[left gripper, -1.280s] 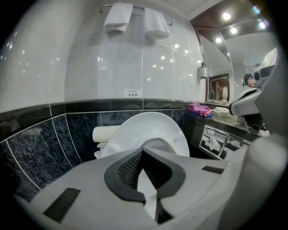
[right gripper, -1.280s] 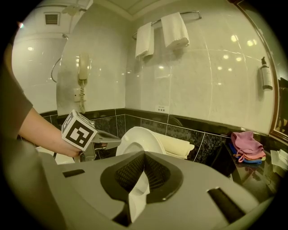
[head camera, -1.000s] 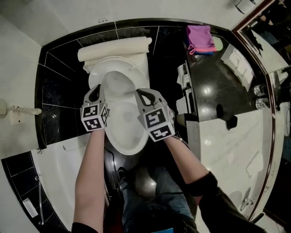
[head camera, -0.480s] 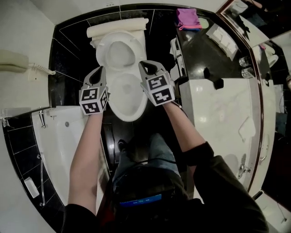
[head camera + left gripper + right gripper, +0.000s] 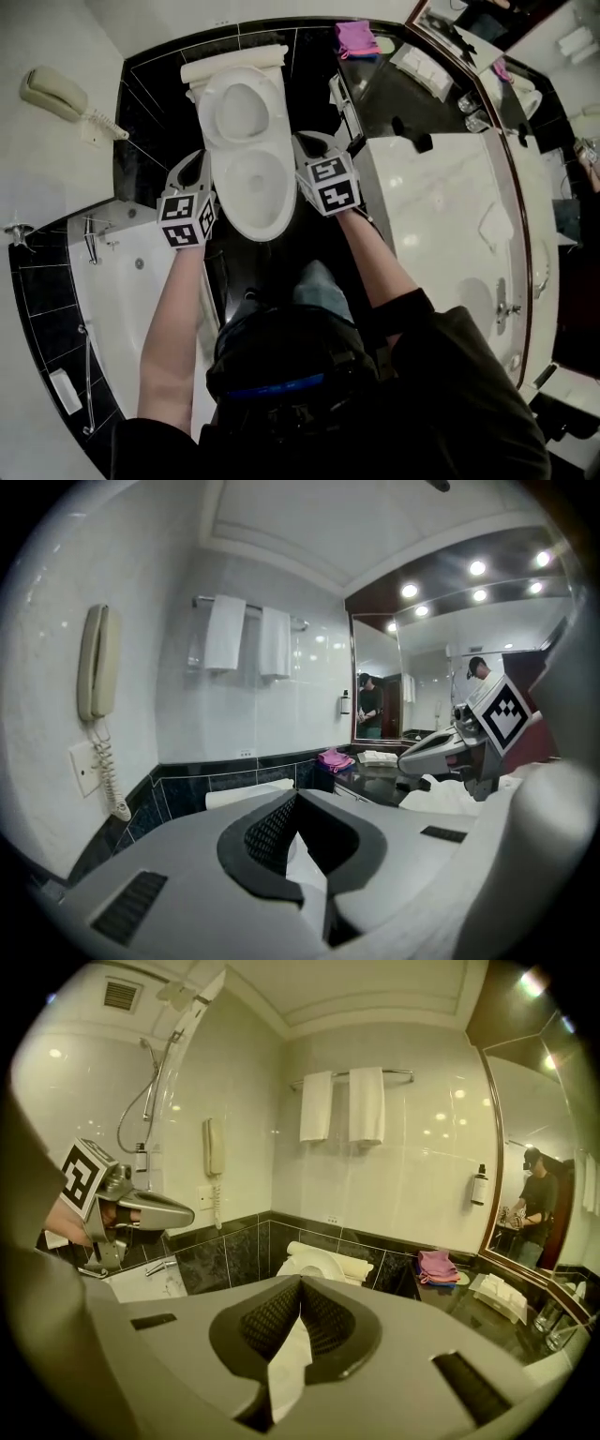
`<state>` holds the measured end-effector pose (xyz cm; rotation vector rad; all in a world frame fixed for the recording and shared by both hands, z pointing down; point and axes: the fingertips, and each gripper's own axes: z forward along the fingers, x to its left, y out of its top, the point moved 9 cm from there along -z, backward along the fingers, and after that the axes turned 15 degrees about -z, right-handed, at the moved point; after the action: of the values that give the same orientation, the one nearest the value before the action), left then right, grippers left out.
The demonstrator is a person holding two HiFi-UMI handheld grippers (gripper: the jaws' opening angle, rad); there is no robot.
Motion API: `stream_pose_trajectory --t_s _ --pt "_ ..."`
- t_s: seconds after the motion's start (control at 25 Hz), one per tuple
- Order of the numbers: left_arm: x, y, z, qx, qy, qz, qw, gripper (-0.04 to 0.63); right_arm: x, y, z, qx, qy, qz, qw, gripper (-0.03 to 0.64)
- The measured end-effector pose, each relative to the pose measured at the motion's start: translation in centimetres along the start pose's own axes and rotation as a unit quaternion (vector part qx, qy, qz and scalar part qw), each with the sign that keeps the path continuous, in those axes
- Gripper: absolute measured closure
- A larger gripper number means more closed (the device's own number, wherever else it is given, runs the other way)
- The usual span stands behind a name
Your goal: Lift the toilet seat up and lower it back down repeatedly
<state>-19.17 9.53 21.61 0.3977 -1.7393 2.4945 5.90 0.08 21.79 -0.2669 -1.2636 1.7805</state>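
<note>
Head view, against a second ago: my left gripper [image 5: 197, 161] and right gripper [image 5: 307, 142] overlapped the rim on both sides. Now they flank the white ceramic toilet bowl [image 5: 255, 225]. The left one is clear of it over the black floor, the right one just beside the rim. The toilet has shifted to 12 o'clock and looks smaller. More of my arms and dark sleeves fills 6 o'clock.

Fingers: both pairs are closed tip to tip with nothing between them. Only the white of the toilet shows through the gap behind the pads.

Only the head view shows:
- white bathtub [image 5: 122, 281] at 8 o'clock
- pale marble counter [image 5: 441, 206] at 3 o'clock

Only the left gripper view shows:
- coiled cord hanging off the beige wall telephone [image 5: 92, 663] at 9 o'clock
- my right gripper at 3 o'clock

The right gripper view adds:
- shower hose [image 5: 141, 1101] at 10 o'clock
- folded pink cloth [image 5: 437, 1265] at 4 o'clock
- my left gripper at 9 o'clock
- two white towels on a rail [image 5: 349, 1103] at 12 o'clock

Task's thing: the white oval toilet seat [image 5: 210, 111] is raised, leaning back against the white cistern [image 5: 234, 64]. It was already up a second ago. The bowl lies open below it. Neither gripper touches the seat. In the left gripper view it is mostly hidden behind my jaws.
</note>
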Motion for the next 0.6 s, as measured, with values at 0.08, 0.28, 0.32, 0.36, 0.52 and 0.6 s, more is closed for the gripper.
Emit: stream_pose_trajectory --t_s 0.08,0.28,0.32,0.36,0.52,0.6 --pt "-0.4 -0.1 -1.8 -0.007 -0.004 -0.004 1.0 0.609 0.9 -0.8 -1.3 0.005 -0.005 0.004 1.0 0.606" --pt "-1.4 -0.7 -5.8 -0.017 -0.014 -0.012 0.9997 0.609 3.3 -1.7 -4.6 0.005 -0.011 0.033 0.999 0.606" --pt "-1.5 -0.9 -6.4 -0.018 -0.016 -0.012 0.9996 0.609 3.7 -1.9 -5.1 0.006 -0.011 0.038 0.999 0.606" --pt "-1.6 -1.0 -6.9 -0.018 -0.017 -0.012 0.9996 0.609 4.0 -2.1 -5.5 0.007 -0.011 0.042 0.999 0.606" --pt "-1.3 -1.6 -8.3 -0.011 -0.015 -0.018 0.9997 0.609 5.0 -2.6 -6.3 0.008 -0.013 0.044 0.999 0.606" --pt "-1.3 -1.9 -8.7 -0.005 -0.015 -0.014 0.9998 0.609 5.2 -2.9 -6.5 0.008 -0.014 0.044 0.999 0.606"
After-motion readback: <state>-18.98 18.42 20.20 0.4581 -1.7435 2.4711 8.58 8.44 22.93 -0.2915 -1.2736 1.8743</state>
